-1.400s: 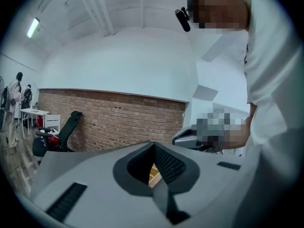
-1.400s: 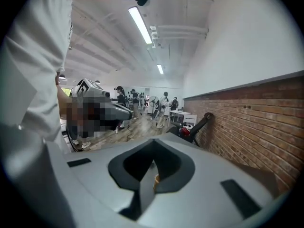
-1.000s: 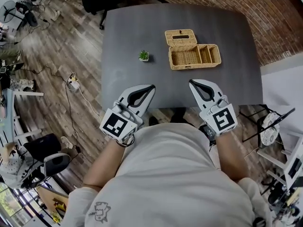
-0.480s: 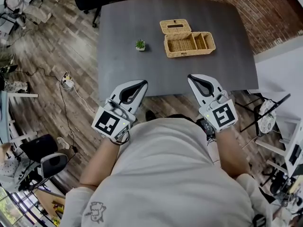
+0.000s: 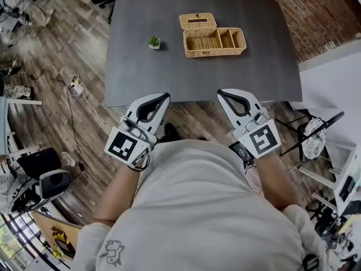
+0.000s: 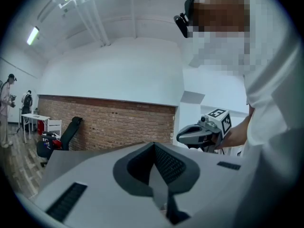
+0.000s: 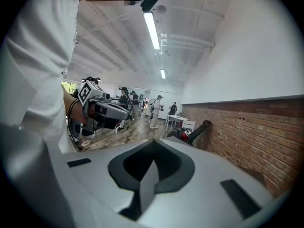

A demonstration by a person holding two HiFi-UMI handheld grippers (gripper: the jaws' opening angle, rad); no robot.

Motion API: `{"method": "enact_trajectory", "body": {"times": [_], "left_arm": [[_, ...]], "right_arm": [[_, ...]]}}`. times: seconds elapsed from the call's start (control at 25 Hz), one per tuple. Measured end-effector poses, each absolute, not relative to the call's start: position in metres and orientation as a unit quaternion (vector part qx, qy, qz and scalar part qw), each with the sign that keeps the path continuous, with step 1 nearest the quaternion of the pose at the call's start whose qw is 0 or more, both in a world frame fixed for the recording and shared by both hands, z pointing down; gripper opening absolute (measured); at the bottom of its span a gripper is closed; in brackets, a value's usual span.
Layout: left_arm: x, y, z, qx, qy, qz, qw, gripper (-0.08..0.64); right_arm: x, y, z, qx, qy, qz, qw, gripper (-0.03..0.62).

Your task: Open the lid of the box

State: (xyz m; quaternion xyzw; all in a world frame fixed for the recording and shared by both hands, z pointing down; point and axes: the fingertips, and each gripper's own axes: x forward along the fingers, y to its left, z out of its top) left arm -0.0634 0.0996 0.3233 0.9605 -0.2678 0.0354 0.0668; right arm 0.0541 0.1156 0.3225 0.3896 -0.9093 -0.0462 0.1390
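**Clerk:** Two grippers; condition?

**Checker:** Left gripper (image 5: 161, 99): fingers closed tight, nothing gripped. Right gripper (image 5: 224, 96): fingers closed tight as well, nothing gripped. Both held in front of a white shirt (image 5: 197, 208), tips overlapping the near edge of the table (image 5: 265, 66) in the head view.

**Clerk:** Box and lid; location?

**Checker:** Wicker box (image 5: 214, 43) on the far half of the table, at 12 o'clock from the right gripper and 1 o'clock from the left gripper, well apart from both. Divided inside: one wide compartment, two narrow ones at the 3 o'clock end. Lid (image 5: 198, 21) already open, folded back flat on the table at the box's 11 o'clock, touching the rear rim.

**Clerk:** Other items on the table?

**Checker:** One small potted plant (image 5: 154, 42), at 9 o'clock from the box, near but apart.

**Clerk:** Surroundings?

**Checker:** Wooden floor (image 5: 62, 38). Socket strip (image 5: 73, 85) with cable, at 9 o'clock from the table. Chair (image 5: 312, 143) at 3 o'clock from the right gripper. Brick wall (image 5: 316, 16) beyond the table's 1 o'clock corner.
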Motion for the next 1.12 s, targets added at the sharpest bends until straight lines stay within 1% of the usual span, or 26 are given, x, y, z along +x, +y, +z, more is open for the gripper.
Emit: {"method": "enact_trajectory", "body": {"times": [0.12, 0.24, 0.4, 0.76, 1.12], "left_arm": [[-0.043, 0.121, 0.328, 0.959, -0.27, 0.037, 0.071, 0.011], [-0.025, 0.141, 0.327, 0.958, -0.278, 0.036, 0.067, 0.011], [-0.008, 0.171, 0.319, 0.955, -0.292, 0.034, 0.043, 0.011], [0.005, 0.222, 0.309, 0.948, -0.316, 0.028, 0.03, 0.011], [0.005, 0.255, 0.303, 0.942, -0.335, 0.016, 0.032, 0.011]], "right_arm": [[0.069, 0.138, 0.325, 0.381, -0.914, -0.045, 0.136, 0.005], [0.086, 0.159, 0.324, 0.386, -0.914, -0.038, 0.116, 0.005], [0.103, 0.191, 0.324, 0.389, -0.915, -0.034, 0.103, 0.005], [0.118, 0.242, 0.324, 0.383, -0.919, -0.029, 0.095, 0.005], [0.113, 0.274, 0.321, 0.365, -0.924, -0.05, 0.1, 0.005]]}}
